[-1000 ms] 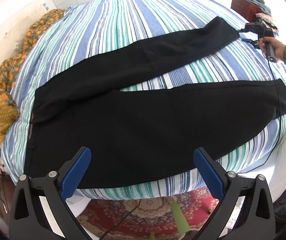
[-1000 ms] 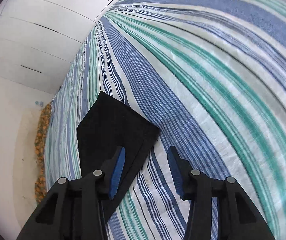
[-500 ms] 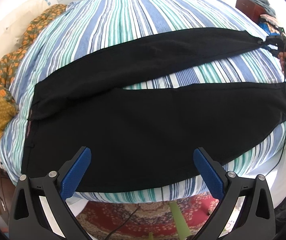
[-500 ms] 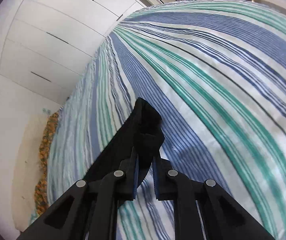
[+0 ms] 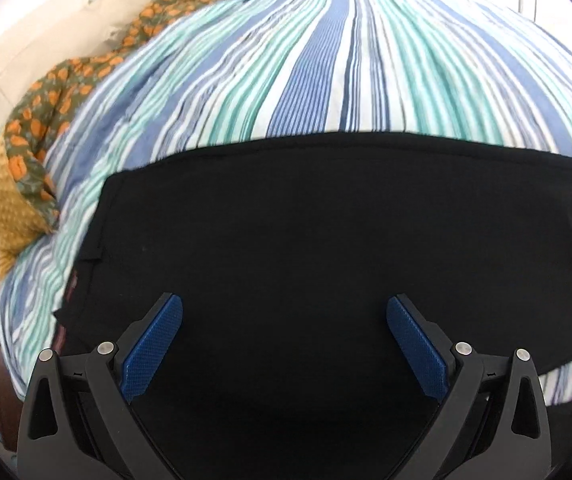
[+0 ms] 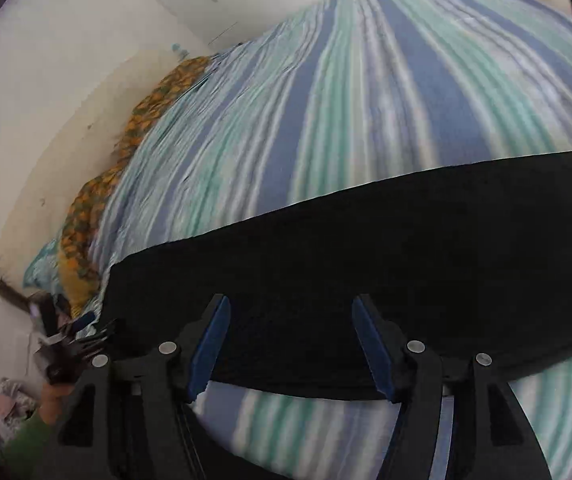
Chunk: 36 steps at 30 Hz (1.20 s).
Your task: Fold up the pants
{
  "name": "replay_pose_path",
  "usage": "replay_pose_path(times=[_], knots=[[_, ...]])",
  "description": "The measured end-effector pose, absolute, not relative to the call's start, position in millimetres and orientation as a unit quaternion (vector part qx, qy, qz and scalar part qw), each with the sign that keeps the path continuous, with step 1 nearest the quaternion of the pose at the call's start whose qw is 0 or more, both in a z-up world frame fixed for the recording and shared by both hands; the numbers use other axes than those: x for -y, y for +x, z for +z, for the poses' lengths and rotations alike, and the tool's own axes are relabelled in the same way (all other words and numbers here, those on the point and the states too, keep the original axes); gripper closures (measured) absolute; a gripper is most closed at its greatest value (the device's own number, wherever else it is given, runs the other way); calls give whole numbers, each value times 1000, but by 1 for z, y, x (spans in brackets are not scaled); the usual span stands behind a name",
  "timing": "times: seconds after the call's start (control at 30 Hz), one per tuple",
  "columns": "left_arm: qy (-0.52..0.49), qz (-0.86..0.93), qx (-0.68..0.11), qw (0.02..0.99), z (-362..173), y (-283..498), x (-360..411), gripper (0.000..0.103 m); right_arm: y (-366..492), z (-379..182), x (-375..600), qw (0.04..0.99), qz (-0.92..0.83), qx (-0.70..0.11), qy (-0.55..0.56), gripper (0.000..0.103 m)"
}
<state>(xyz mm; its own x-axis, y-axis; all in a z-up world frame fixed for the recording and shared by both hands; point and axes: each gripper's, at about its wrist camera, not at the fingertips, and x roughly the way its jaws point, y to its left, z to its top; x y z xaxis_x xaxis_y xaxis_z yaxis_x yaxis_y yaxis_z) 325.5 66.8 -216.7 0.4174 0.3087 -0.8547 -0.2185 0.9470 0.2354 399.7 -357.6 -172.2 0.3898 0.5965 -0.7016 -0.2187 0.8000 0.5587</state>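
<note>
Pants [image 5: 326, 240] lie in one flat band on the bed [image 5: 326, 60], legs apparently stacked; left tongs [image 5: 284, 344] and right tongs [image 6: 290, 344] both gape empty above it, ready for the cross-fold.

Left gripper [image 5: 284, 322]: jaws spread wide, blue pads [image 5: 152, 354] angled outward, nothing between them. Right gripper [image 6: 290, 326]: jaws parted, blue pads [image 6: 210, 344] clear of each other, nothing clamped. In the right wrist view, the person's left hand [image 6: 60, 374] appears at lower left, blurred, gripping a handle, with a green sleeve [image 6: 26, 438] on the forearm.
</note>
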Motion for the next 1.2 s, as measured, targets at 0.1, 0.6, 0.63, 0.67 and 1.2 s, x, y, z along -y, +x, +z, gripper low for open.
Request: replay_pose_path(times=[0.1,0.6,0.63,0.67,1.2], knots=[[42,143,-509,848,-223,320,-72,0,409,-194,267,769,320,-524,176,39],[-42,120,-495,859,-193,175,-75,1,363,-159,442,842,84,-512,150,38],[-48,106,-501,857,-197,166,-66,1,340,-152,440,842,96,-510,149,38],[-49,91,-507,856,-200,163,-61,1,315,-149,436,839,114,-510,151,34],[20,24,-508,861,-237,154,-20,0,165,-181,381,821,126,-508,227,28]])
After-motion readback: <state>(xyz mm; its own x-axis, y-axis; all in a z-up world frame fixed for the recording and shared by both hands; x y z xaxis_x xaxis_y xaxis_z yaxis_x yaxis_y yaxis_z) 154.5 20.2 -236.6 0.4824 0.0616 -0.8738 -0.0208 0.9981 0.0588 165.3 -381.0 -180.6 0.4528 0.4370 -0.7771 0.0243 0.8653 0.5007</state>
